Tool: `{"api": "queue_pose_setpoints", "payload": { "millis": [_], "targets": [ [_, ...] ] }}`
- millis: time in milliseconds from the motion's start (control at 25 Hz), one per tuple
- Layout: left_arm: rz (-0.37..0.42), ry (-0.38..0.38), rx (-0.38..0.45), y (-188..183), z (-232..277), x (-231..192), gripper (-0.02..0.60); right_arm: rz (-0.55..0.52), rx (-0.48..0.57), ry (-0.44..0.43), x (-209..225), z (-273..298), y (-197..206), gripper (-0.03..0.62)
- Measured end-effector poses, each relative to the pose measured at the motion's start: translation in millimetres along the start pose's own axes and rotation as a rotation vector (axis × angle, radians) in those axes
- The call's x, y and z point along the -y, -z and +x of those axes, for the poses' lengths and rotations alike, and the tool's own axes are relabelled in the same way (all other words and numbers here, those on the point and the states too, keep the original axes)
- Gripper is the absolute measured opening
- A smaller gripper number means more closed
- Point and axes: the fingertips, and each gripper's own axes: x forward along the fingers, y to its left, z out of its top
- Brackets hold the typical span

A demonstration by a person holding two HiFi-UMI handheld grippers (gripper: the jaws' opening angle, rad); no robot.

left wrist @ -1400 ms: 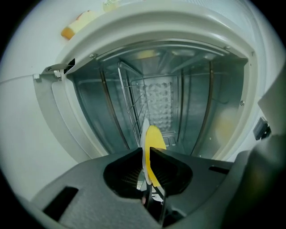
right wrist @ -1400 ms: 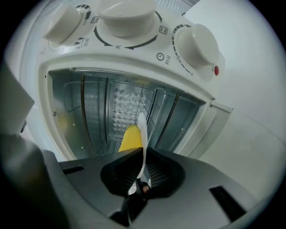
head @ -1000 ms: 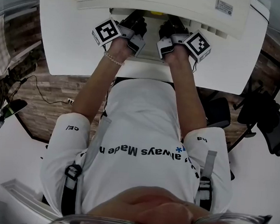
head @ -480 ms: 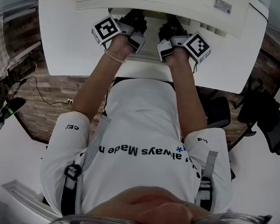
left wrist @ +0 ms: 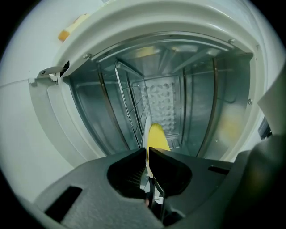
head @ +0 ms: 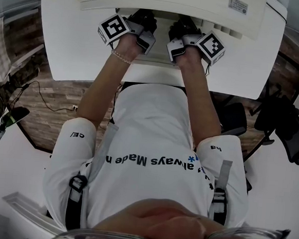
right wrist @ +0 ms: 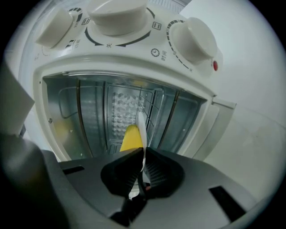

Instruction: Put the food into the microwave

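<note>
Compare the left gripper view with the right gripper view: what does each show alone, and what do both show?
Left gripper view only: the bracket at the opening's left edge. Right gripper view only: the control knobs and a red light above the opening. Both: the microwave's metal cavity, wire rack, yellow food, and the white plate, clamped by the left hand-held gripper and right hand-held gripper.
</note>
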Motion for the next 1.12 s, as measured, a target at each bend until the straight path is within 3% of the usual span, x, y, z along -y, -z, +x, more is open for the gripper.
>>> {"api": "queue_pose_setpoints", "payload": {
  "millis": [480,720,840,1120],
  "targets": [
    [0.02,0.011,-0.013,0.5,2.2,5.6,0.029,-0.017,0.025,-0.002,-3.4,6.3,-7.6,0.023],
    [0.038,0.006,0.0,-2.0,-5.1,9.4,0.11,-0.033,0.014,-0.025,-8.5,4.5,-8.2,0.034],
    [0.038,0.0,0.008,-2.2,-10.1,8.7,0.112,-0.031,0.011,-0.013,-7.4,0.8,-9.1,0.064],
    [0.068,-0.027,0.021,4.3,-32.2,8.0,0.11,-0.079,-0.002,0.01,-4.3,-20.7,-10.1,0.064]
  ]
}}
